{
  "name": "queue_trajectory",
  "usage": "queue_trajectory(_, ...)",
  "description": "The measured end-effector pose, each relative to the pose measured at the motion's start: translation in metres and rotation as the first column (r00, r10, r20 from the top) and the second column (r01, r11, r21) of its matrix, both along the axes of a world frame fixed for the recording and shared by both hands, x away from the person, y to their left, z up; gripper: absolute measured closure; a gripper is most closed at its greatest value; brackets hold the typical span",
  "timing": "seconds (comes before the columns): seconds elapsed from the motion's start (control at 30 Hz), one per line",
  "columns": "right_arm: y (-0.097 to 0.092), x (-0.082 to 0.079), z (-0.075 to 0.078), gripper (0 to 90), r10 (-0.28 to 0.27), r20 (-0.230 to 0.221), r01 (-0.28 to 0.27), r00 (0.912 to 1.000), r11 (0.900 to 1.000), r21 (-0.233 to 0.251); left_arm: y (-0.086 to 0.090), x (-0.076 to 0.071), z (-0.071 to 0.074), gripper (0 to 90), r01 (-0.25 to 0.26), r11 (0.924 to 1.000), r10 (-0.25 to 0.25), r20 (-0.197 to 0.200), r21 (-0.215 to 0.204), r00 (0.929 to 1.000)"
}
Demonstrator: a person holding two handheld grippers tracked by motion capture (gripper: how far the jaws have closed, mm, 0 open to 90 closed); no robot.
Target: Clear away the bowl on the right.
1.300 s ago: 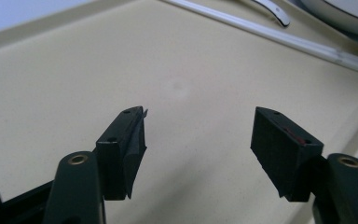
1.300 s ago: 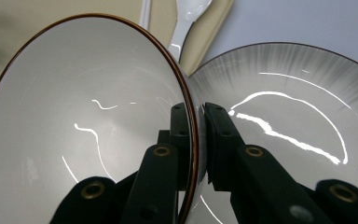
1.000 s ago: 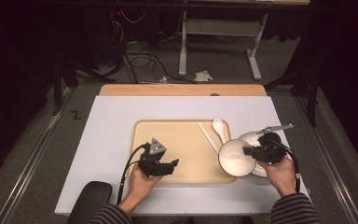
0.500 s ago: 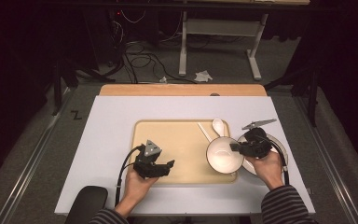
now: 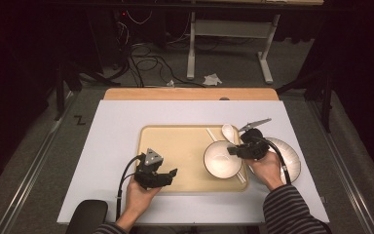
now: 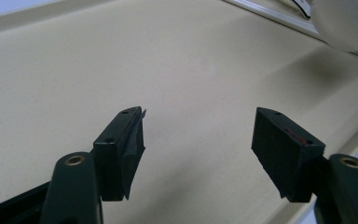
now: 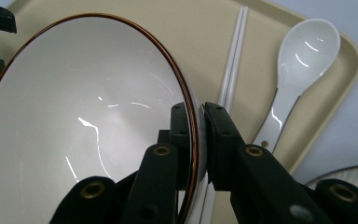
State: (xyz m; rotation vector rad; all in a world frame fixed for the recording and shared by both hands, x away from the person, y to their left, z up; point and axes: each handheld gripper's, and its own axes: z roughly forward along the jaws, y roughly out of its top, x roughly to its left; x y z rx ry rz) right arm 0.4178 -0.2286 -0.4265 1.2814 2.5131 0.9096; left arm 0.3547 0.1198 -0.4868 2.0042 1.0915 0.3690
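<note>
Leftward onto the tray [image 5: 175, 141] has come the white bowl [image 5: 221, 160], its rim pinched by the right gripper [image 7: 199, 140]; glazed, slippery, breakable. Left gripper [image 6: 198, 149] fingers wide, empty.

Black left claw [image 5: 169, 174], brass screws, black cables, grey triangular plate, striped sleeves

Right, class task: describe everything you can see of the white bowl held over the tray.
The bowl is round, glossy white inside, with a thin brown rim; it looks ceramic and is empty. It is tilted, its opening turned partly sideways. The right tongs pinch its wall at the rim, one jaw inside and one outside. It sits over the right end of the beige tray, partly covering the white chopsticks, with the white spoon beside them.
</note>
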Motion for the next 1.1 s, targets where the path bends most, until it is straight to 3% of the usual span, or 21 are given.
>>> queue_trajectory(0.2, 0.017, 0.006, 0.000, 84.3, 0.051, -0.007, -0.051, 0.9987, 0.9987, -0.003, 0.003, -0.003, -0.002, 34.3, -0.012, 0.9999, 0.012, -0.013, -0.004, 0.9998)
queue_trajectory(0.67, 0.048, 0.024, -0.005, 84.3, 0.107, -0.039, -0.107, 0.9935, 0.9943, 0.003, 0.018, -0.011, -0.003, 34.4, -0.063, 0.9978, 0.063, -0.025, -0.018, 0.9977)
queue_trajectory(1.1, 0.072, 0.050, -0.017, 84.4, 0.112, -0.076, -0.112, 0.9908, 0.9937, 0.004, 0.028, -0.020, -0.003, 34.5, -0.105, 0.9943, 0.104, -0.034, -0.022, 0.9940)
